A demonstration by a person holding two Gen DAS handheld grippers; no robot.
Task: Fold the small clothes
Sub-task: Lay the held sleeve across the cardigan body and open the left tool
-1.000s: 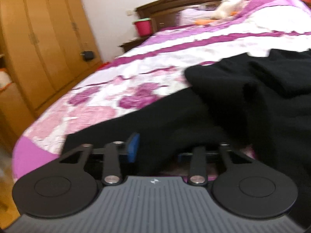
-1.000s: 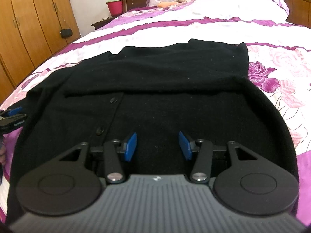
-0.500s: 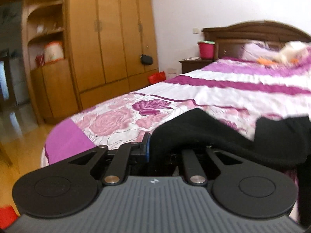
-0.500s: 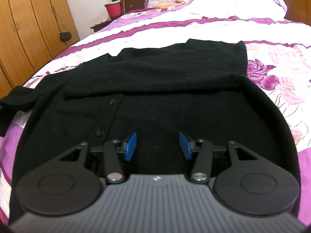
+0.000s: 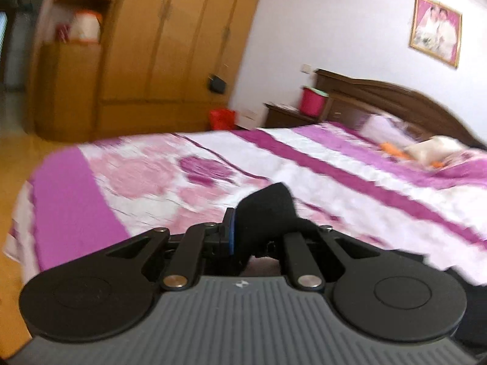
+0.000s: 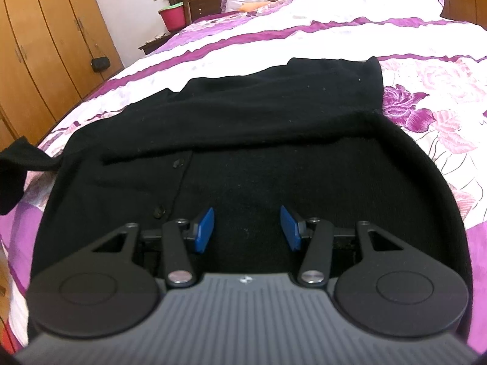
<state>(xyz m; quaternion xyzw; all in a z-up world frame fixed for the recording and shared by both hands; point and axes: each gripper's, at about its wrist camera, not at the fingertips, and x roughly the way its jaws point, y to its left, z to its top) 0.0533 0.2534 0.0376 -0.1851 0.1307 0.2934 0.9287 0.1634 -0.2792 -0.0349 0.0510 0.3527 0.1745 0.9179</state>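
Observation:
A black buttoned cardigan (image 6: 243,140) lies spread on the bed, its upper part folded across it. My left gripper (image 5: 261,231) is shut on the cardigan's black sleeve (image 5: 268,210) and holds it lifted above the bed's left side. The lifted sleeve also shows in the right wrist view (image 6: 18,164) at the far left. My right gripper (image 6: 247,228) is open and empty, low over the cardigan's lower middle, beside the button placket (image 6: 158,211).
The bed (image 6: 426,103) has a purple, white and floral cover. Wooden wardrobes (image 5: 170,45) stand left of it. A nightstand with a pink bucket (image 5: 313,102) is by the headboard (image 5: 395,100). Pillows and a soft toy (image 5: 435,149) lie at the head.
My left gripper has lifted the sleeve off the cardigan and swung it out to the left, its view turning toward the wardrobes. My right gripper has stayed open in place.

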